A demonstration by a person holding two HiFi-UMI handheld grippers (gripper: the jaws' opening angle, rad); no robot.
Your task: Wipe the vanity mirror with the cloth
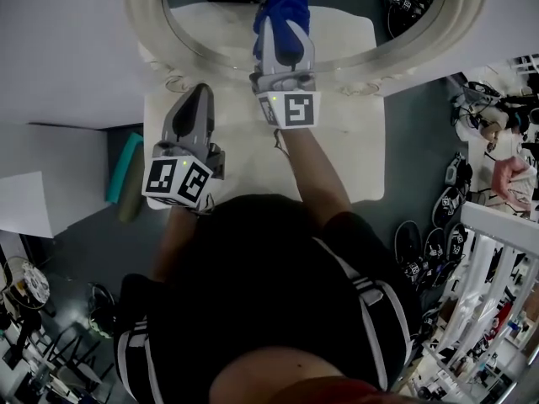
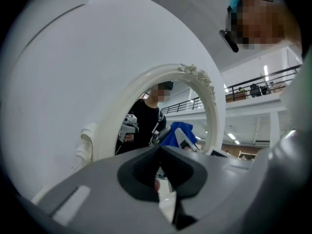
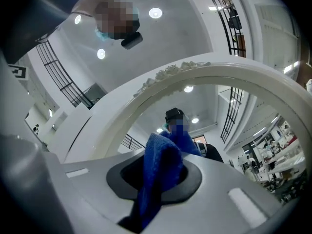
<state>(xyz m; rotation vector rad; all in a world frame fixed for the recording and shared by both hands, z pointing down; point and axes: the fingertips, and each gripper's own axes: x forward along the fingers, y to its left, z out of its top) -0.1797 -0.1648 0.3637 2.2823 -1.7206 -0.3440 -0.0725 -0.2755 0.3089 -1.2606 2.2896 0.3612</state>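
Observation:
The vanity mirror [image 1: 354, 7] is an oval glass in an ornate white frame [image 1: 156, 53] standing at the back of a cream vanity top [image 1: 354, 141]. My right gripper [image 1: 284, 34] is shut on a blue cloth [image 1: 283, 8], which presses against the lower part of the glass. In the right gripper view the cloth [image 3: 160, 172] bulges out between the jaws of the right gripper [image 3: 161, 167], below the frame [image 3: 170, 79]. My left gripper [image 1: 200, 93] is shut and empty, low over the vanity top just short of the frame. The left gripper [image 2: 160, 151] faces the mirror [image 2: 161, 116].
A teal roll [image 1: 126, 165] lies on the floor left of the vanity. Several dark shoes [image 1: 438, 242] stand on the floor to the right, beside a white railing [image 1: 497, 263]. A white sheet [image 1: 24, 204] is at the far left.

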